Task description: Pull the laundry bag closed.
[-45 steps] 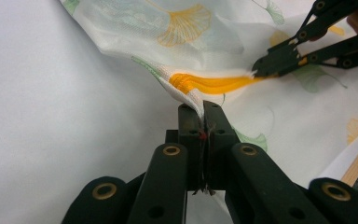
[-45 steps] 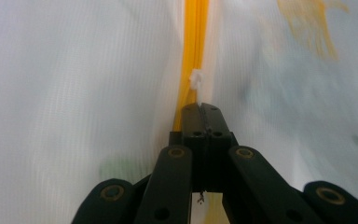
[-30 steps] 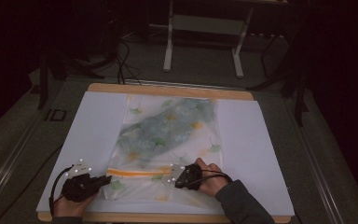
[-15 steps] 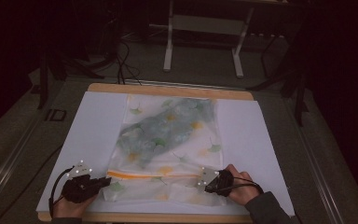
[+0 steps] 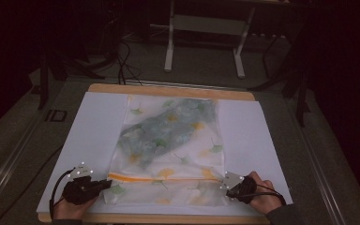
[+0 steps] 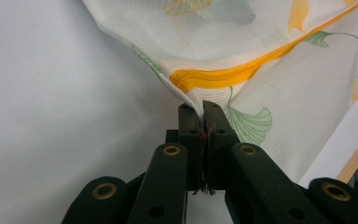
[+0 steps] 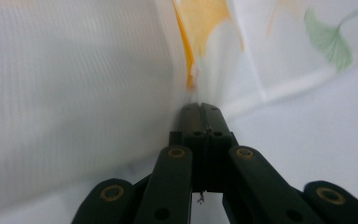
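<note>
A white mesh bag [image 5: 168, 136] printed with green and yellow leaves lies flat on the white sheet, with greyish contents showing through its far half. An orange zip [image 5: 159, 178] runs across its near part. My left gripper [image 5: 107, 184] is shut on the bag's left edge at the zip's end, and the cloth [image 6: 270, 56] is pinched between its jaws [image 6: 200, 109] just below the orange band [image 6: 223, 74]. My right gripper [image 5: 226, 187] is at the zip's right end. Its jaws [image 7: 200, 108] are shut at the bag's edge just below the orange zip [image 7: 186, 51].
The white sheet [image 5: 89, 136] covers a wooden table whose edge [image 5: 168, 90] shows at the far side. Beyond it stand the legs of a metal frame [image 5: 201, 47], with cables on the dark floor. A hand holds each gripper at the table's near edge.
My right gripper has slid to the right along the orange zip, from about its middle to its right end. The left gripper has kept its hold at the left end.
</note>
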Motion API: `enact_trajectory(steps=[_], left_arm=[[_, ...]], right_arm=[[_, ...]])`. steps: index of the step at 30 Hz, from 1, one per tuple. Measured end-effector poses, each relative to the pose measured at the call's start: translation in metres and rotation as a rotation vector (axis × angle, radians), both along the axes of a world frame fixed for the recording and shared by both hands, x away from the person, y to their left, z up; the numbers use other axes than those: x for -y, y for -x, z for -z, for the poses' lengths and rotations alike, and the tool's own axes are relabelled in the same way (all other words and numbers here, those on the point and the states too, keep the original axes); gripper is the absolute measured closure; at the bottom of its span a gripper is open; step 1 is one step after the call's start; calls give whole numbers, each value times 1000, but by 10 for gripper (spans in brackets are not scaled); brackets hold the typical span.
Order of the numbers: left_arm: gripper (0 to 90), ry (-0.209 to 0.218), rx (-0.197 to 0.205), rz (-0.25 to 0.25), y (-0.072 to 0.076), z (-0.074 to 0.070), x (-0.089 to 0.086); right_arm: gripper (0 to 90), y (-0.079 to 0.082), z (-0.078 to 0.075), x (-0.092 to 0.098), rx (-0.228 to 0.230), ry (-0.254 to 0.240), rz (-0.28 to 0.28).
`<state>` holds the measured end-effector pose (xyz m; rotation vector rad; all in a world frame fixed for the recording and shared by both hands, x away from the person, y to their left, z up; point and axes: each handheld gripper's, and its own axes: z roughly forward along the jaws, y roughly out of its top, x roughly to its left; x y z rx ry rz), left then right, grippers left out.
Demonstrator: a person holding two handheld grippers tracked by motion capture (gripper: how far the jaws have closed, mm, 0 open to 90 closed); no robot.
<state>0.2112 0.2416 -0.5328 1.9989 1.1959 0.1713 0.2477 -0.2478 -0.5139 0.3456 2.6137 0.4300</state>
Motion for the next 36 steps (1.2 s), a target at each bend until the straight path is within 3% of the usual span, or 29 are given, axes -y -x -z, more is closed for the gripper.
enact_trajectory(steps=[2, 3, 4, 5, 9, 12, 16, 20, 25, 29, 33, 36], left_arm=[[882, -22, -15, -20, 0, 1, 0], [882, -12, -18, -25, 0, 2, -2], [881, 17, -19, -18, 1, 2, -4], [871, 30, -19, -5, 1, 2, -5], [744, 37, -29, 5, 1, 4, -4], [622, 20, -1, 2, 2, 2, -3], [558, 15, 35, -28, 3, -1, -8], [535, 18, 78, -81, 5, -4, -14], [506, -47, 132, -167, 2, -3, -18], [506, -105, 149, -243, -6, 0, -19], [496, -150, 166, -308, -10, 1, -19], [495, -167, 182, -357, -12, 2, -21]], right_arm=[[900, 0, 1, 7, 7, 5, 26], [900, -1, 3, 13, 27, 39, 54], [900, -2, 4, 17, 26, 28, 69], [900, -2, 4, 25, -2, -23, 82], [900, 0, 3, 33, -3, -113, 112], [900, -1, 3, 34, -4, -154, 124], [900, -2, 5, 33, -10, -196, 138], [900, -4, 6, 34, -6, -248, 169], [884, -8, 6, 40, 5, -333, 226], [842, -13, 7, 47, 14, -398, 297], [692, -17, 10, 51, 0, -453, 353], [592, -23, 11, 56, -26, -528, 426]])
